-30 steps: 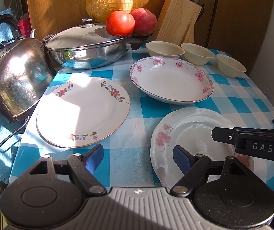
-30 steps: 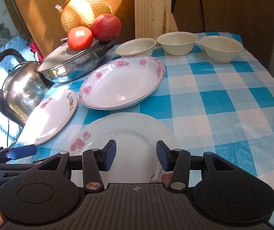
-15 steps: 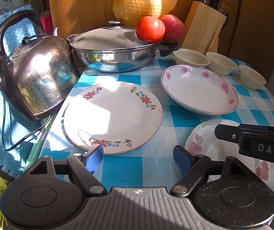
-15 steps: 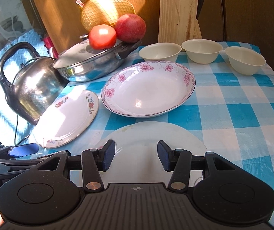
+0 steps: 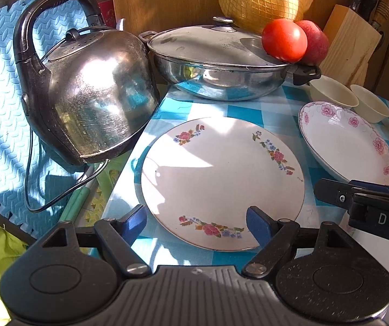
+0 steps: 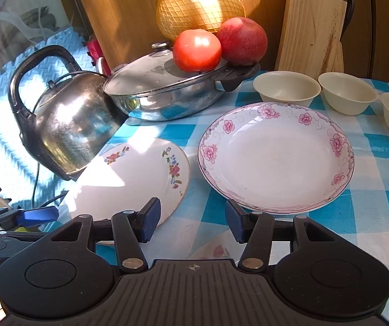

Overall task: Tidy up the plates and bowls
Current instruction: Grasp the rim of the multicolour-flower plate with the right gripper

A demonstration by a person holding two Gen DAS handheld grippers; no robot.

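Left gripper (image 5: 195, 224) is gaping wide over the flat flowered plate's (image 5: 221, 174) near rim, gripping nothing. Right gripper (image 6: 193, 224), jaws just been opening, is hanging empty above the checked cloth (image 6: 357, 217), pink-rimmed deep plate (image 6: 276, 157) lying just beyond.

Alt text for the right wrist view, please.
The open, empty right hand-held gripper hovers over a blue checked tablecloth, between a flat floral plate and a deep pink-flowered plate. Behind stand three cream bowls, a lidded pan and a kettle.
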